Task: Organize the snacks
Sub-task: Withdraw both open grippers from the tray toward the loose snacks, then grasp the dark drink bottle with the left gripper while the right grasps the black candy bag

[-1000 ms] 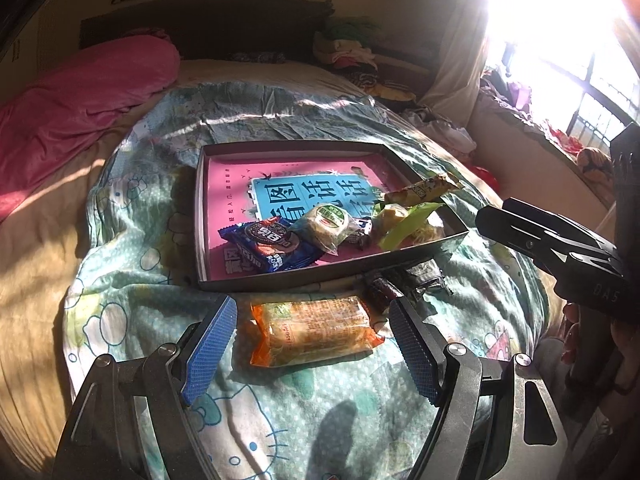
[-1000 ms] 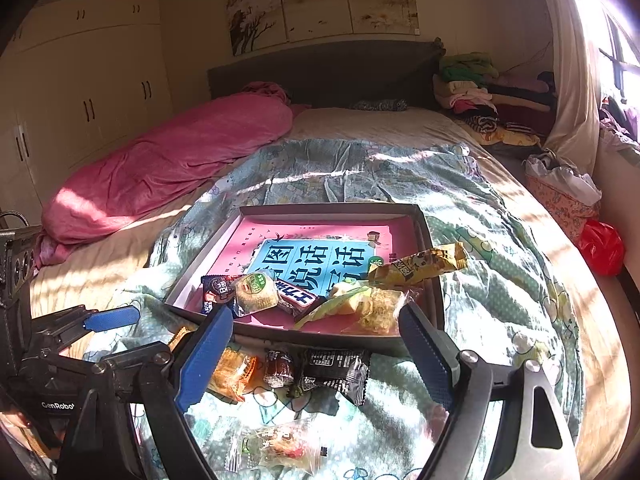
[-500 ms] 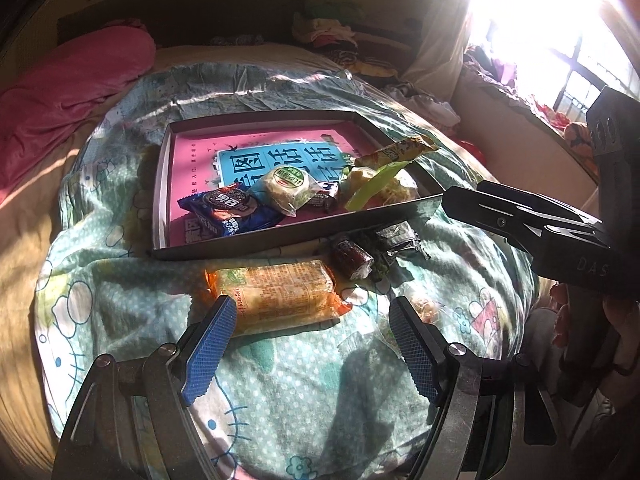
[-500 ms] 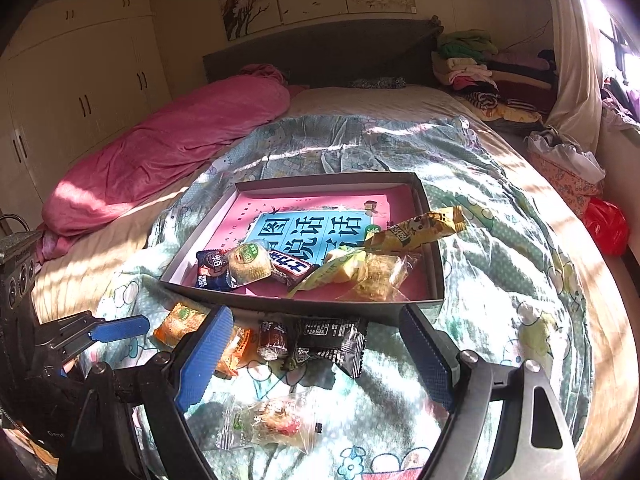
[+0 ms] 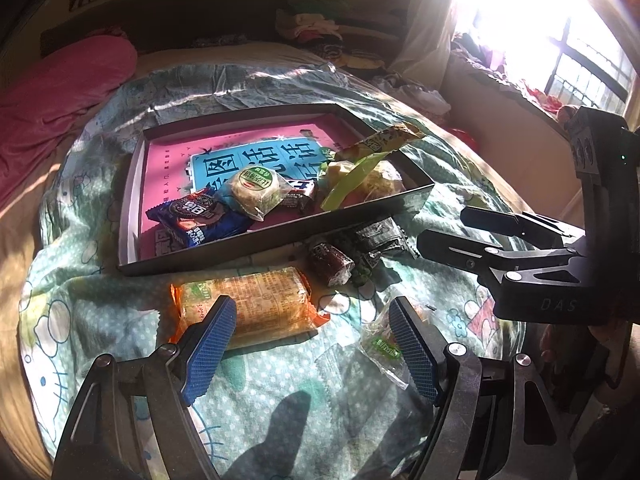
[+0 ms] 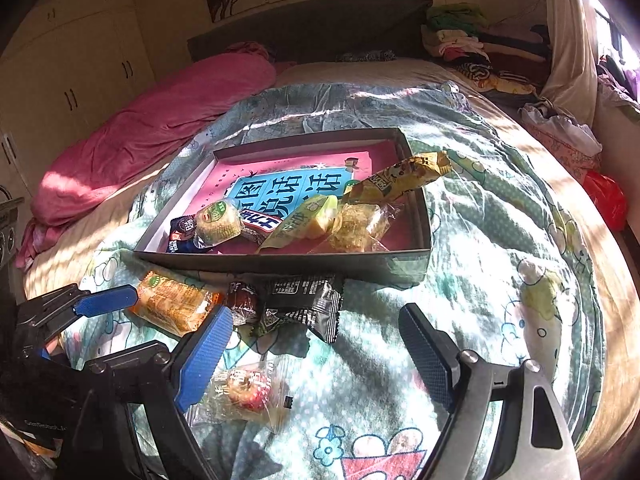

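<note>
A dark shallow box [image 5: 276, 236] with a pink and blue lining lies on the bed and holds several snacks; it also shows in the right wrist view [image 6: 280, 262]. In front of it lie an orange cracker pack [image 5: 244, 304] [image 6: 172, 304], a small dark red snack [image 5: 330, 262] [image 6: 242, 302], a black packet [image 5: 378, 236] [image 6: 308, 304] and a clear-wrapped snack [image 5: 382, 346] [image 6: 244, 392]. My left gripper [image 5: 312, 344] is open, just above the near edge of the cracker pack. My right gripper [image 6: 316, 352] is open and empty, above the clear-wrapped snack.
A pink duvet [image 6: 140, 136] lies along the bed's left side. Folded clothes [image 6: 460, 36] are stacked by the headboard. A red bag [image 6: 606, 200] sits on the floor at the right. A bright window [image 5: 560, 40] is on the right. The quilt [image 6: 500, 240] drops off at its near edge.
Both grippers have moved down and nearer to the loose snacks in front of the box. The left gripper now brackets the cracker pack's near edge. Both stay open.
</note>
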`<state>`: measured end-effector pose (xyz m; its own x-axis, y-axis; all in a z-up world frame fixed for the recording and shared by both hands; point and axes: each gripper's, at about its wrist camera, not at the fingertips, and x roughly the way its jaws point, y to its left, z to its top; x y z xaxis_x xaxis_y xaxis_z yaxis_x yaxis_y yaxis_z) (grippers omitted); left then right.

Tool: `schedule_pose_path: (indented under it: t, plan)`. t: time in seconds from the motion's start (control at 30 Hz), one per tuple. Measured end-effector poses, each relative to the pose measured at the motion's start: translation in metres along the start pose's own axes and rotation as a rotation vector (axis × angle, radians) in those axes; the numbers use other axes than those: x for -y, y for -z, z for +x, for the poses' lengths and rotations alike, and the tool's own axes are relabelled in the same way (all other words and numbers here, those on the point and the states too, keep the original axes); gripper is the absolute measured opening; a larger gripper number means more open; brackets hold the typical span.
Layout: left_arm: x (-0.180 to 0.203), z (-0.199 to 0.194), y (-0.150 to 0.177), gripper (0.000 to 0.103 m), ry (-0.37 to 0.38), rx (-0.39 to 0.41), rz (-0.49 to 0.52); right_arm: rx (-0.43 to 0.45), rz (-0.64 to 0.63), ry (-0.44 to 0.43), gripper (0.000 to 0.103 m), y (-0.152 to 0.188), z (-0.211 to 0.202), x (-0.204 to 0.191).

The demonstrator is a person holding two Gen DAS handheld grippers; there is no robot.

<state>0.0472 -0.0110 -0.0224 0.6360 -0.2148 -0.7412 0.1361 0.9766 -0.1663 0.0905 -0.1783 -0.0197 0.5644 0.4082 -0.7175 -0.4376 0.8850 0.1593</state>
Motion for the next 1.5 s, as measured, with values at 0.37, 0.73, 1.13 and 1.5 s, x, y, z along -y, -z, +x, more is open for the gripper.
schedule_pose_path:
  t: [0.37,0.73,1.13,1.5]
  plan:
    - [0.005,0.039,-0.024,0.08,0.027,-0.062,0.083,-0.013,0.047,0.001,0.085,0.003,0.008,0.02]
    - [0.0,0.069,-0.031,0.065,0.066,-0.12,0.116,-0.075,0.044,-0.03,0.085,-0.003,0.031,0.02]
    - [0.001,0.085,-0.03,0.052,0.124,-0.149,0.141,-0.164,0.008,-0.088,0.077,-0.012,0.064,0.003]
    - [0.002,0.088,-0.028,0.039,0.155,-0.151,0.124,-0.216,0.008,-0.118,0.066,-0.019,0.079,-0.004]
